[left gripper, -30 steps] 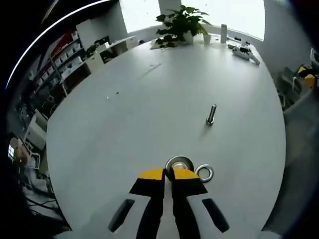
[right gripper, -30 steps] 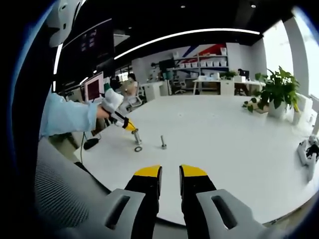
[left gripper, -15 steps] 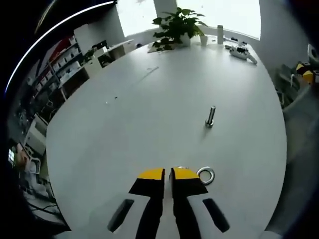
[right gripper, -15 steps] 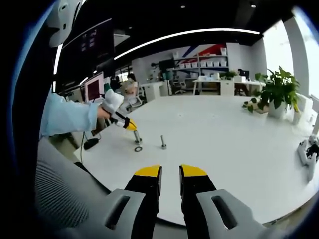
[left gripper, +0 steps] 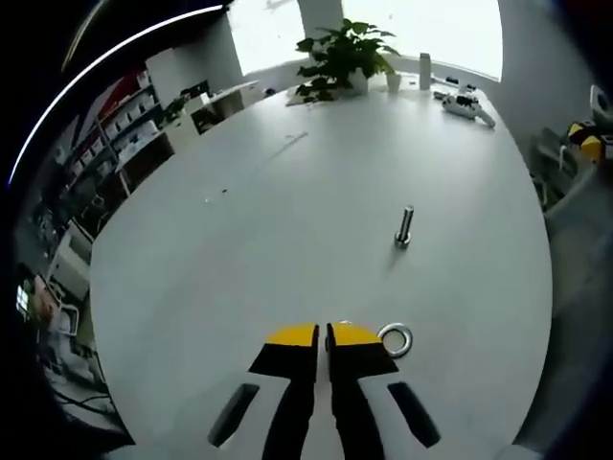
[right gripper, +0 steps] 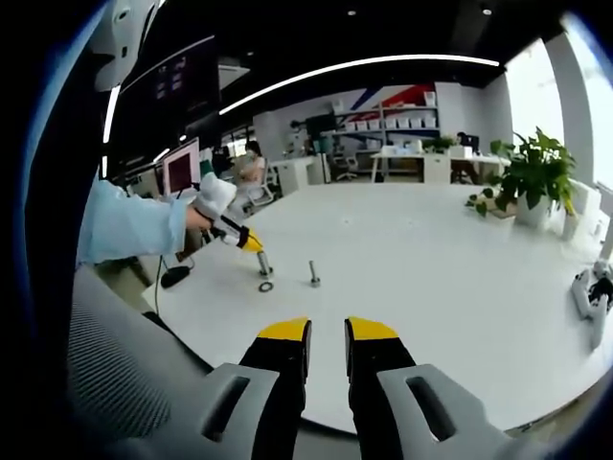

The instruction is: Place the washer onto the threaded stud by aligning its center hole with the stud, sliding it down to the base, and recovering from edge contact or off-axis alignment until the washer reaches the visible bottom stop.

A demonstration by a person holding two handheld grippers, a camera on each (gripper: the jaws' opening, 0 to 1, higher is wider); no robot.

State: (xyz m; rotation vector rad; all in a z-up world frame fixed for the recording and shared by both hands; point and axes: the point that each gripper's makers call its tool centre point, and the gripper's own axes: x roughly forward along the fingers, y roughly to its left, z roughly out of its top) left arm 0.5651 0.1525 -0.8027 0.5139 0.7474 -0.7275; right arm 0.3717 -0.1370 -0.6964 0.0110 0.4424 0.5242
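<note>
In the left gripper view the left tongs (left gripper: 323, 335), black with yellow tips, stand nearly closed with only a thin slit between the jaws; a sliver of bright metal peeks over the tips, but whether they pinch anything cannot be told. Just right of the tips a washer (left gripper: 395, 338) lies flat on the smooth, matte white desk (left gripper: 239, 249), a shiny steel ring with its round hole facing up. Farther up the desk and well apart from it stands the threaded stud (left gripper: 405, 226), a slim grey metal rod, upright on a wider base, its long axis square to the desk top, with open desk between it and the washer. At the far edge sit a leafy potted plant (left gripper: 343, 53) and a pale device (left gripper: 467, 103). In the right gripper view, going from the left, a light-blue sleeve (right gripper: 129, 225) leads to a hand (right gripper: 198, 218) holding the left tongs with tips down on a short upright metal piece, the flat washer just beside, then the stud upright a little to the right. The right tongs (right gripper: 327, 333) hang over the near desk edge, jaws parted and holding nothing
</note>
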